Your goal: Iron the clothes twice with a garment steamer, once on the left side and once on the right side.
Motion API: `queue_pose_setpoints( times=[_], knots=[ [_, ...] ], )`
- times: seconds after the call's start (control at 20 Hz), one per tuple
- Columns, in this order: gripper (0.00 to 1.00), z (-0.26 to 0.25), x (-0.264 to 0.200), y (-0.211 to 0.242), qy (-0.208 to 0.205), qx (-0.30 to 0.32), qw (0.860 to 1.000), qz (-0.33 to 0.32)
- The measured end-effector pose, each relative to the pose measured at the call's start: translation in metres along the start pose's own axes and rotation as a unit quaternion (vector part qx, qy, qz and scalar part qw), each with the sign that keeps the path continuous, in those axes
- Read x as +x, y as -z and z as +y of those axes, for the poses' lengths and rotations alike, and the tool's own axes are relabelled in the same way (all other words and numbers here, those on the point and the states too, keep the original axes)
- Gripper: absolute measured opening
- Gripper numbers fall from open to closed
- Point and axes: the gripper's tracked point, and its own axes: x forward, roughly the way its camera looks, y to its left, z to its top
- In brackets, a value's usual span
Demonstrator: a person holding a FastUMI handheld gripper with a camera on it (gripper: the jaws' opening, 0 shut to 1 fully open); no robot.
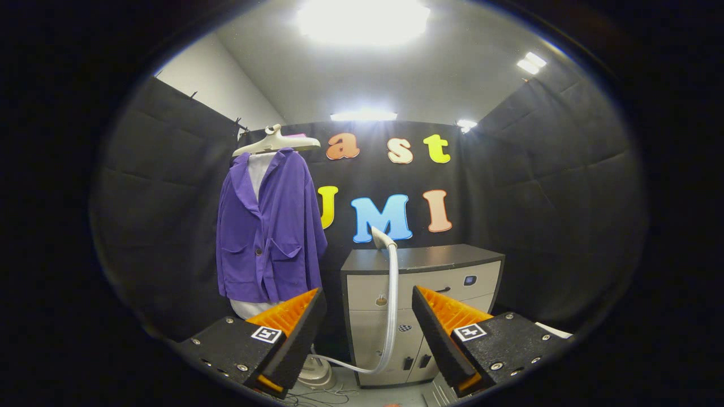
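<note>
A purple jacket point(270, 229) hangs on a pale hanger point(276, 142) over a white form, beyond my left finger. The garment steamer's head point(382, 238) stands upright just ahead, seen in the gap between my fingers, and its pale hose point(391, 305) drops down and curves left to a base point(317, 374) on the floor. My gripper point(367, 308) is open. Nothing is held between its fingers, and the steamer stands a good way beyond the fingertips.
A grey cabinet point(452, 271) with a dark top, drawers and doors stands behind the steamer, to the right of the jacket. Black cloth walls close in the booth on three sides. Loose cables point(317, 398) lie on the floor near the base.
</note>
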Motion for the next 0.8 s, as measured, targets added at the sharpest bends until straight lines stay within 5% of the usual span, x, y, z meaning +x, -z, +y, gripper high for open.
queue_pose_setpoints(
  times=[0.8],
  knots=[
    [0.94,-0.033,0.161,-0.044,-0.049,0.012,0.998,0.044]
  ],
)
